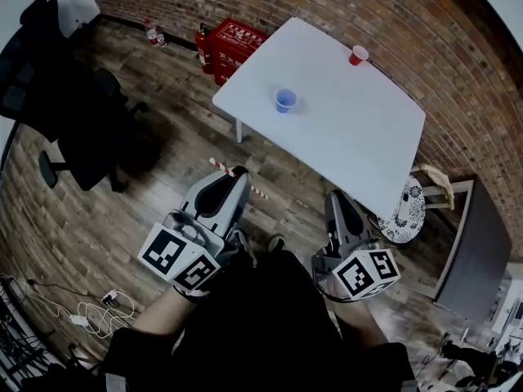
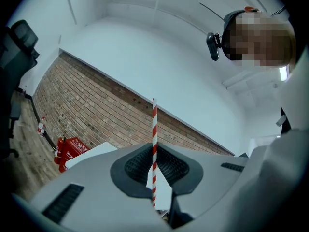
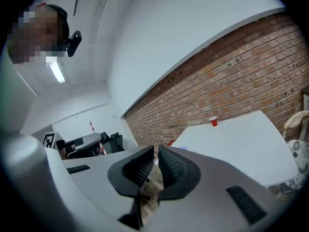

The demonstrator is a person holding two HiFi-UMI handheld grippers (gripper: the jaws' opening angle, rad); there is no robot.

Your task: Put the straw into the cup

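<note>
Firstly, writing: white characters on the front of the red crate (image 1: 238, 42), too small to read; a pale label on the fire extinguisher (image 2: 60, 152), likewise unreadable.
Markers: black-and-white square codes on the cube of each gripper.
Straw (image 2: 154, 144): thin, straight, red-and-white candy stripes; rises upright in the left gripper view, well clear of the pads, lower end down between them.
Straw position: in the head view lies crosswise at the left gripper's tip, over the wooden floor, short of the table (image 1: 351, 137) and well apart from both cups.
Left gripper (image 2: 154, 162): jaws pressed onto the straw, ribbed black pads on either side of it.
Right gripper (image 3: 155, 159): jaws drawn nearly together, only a sliver between the ribbed pads, nothing held.
Blue cup (image 1: 285, 100): upright, mouth up, on the white table near its near-left corner.
Red cup (image 1: 358, 55): upright at the table's far edge, close to the brick wall.
</note>
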